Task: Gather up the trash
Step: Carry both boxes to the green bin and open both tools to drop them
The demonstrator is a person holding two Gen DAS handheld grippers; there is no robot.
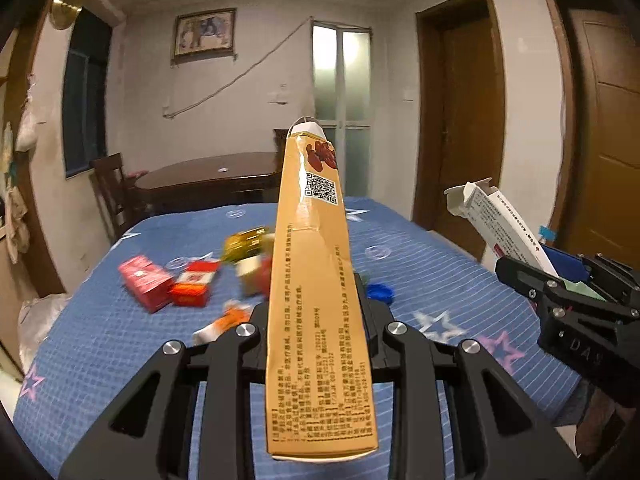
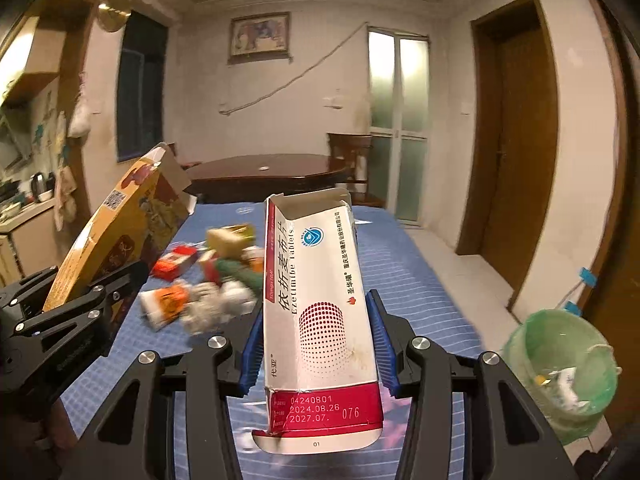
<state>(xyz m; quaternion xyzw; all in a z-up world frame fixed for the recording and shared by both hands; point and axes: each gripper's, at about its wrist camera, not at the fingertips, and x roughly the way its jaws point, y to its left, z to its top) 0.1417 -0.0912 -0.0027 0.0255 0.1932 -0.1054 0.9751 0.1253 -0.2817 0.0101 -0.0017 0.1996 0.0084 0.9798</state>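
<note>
Both boxes are lifted off the table point(image 1: 400, 248): the tan carton point(image 1: 316, 300) clamped edge-on in the left gripper point(image 1: 316, 320), the white tablet box point(image 2: 320, 304) pinched between the right gripper point(image 2: 318, 340) and its blue pads. Neither is binned yet; the green-lined bin point(image 2: 560, 372) waits right, and a heap of packets point(image 2: 208, 280) remains, so the job looks barely begun
</note>
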